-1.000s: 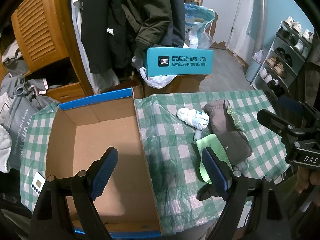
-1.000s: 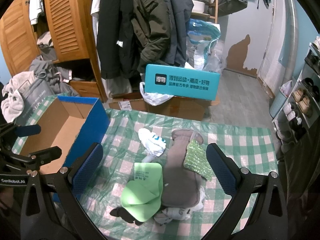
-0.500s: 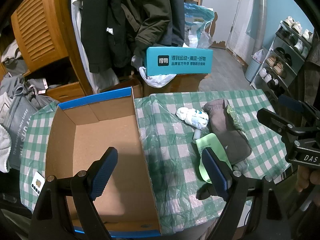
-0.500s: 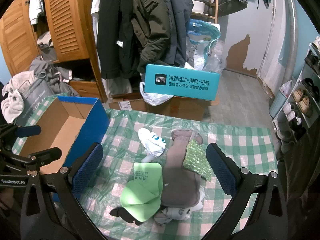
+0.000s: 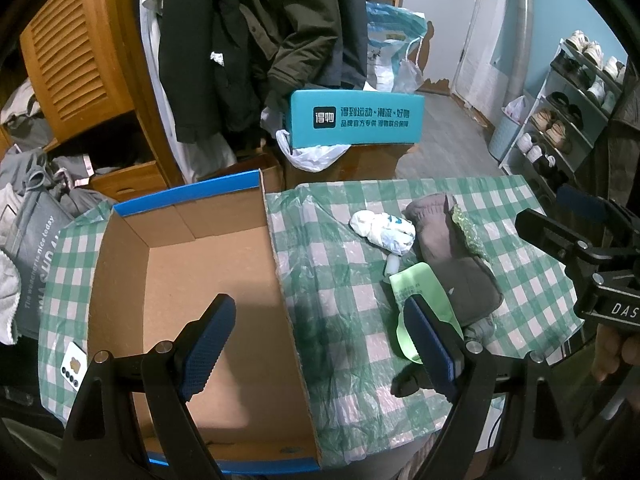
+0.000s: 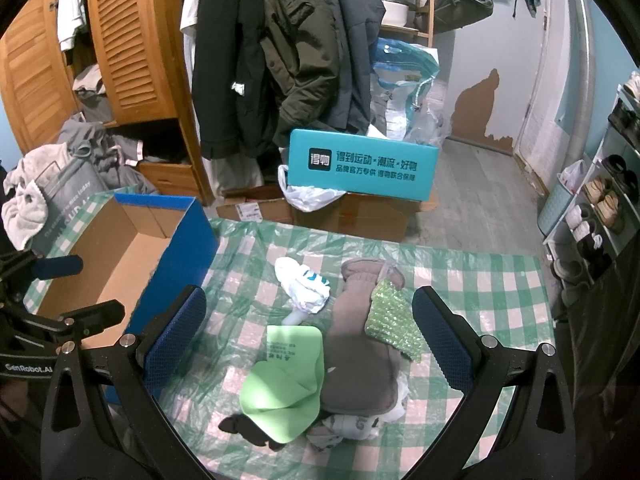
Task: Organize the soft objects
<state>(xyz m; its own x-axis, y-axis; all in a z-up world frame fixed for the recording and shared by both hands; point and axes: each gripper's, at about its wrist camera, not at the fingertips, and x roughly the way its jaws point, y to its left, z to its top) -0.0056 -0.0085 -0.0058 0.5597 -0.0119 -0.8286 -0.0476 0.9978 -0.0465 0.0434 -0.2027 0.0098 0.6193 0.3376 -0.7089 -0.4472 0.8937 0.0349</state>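
Grippers both wide open on my end, nothing held. Left gripper [image 5: 320, 340] hangs over the cardboard box [image 5: 192, 280], straddling its right wall. Right gripper [image 6: 308, 340] hovers above the soft pile on the tabletop [image 6: 480, 292], right of the box. Pile: grey fabric piece [image 6: 360, 344] in the middle, bubble wrap [image 6: 394, 320] lying on it, green pouch [image 6: 284, 380] touching its box-side edge, white crumpled bag [image 6: 304, 284] beyond the pouch. I see nothing in the box.
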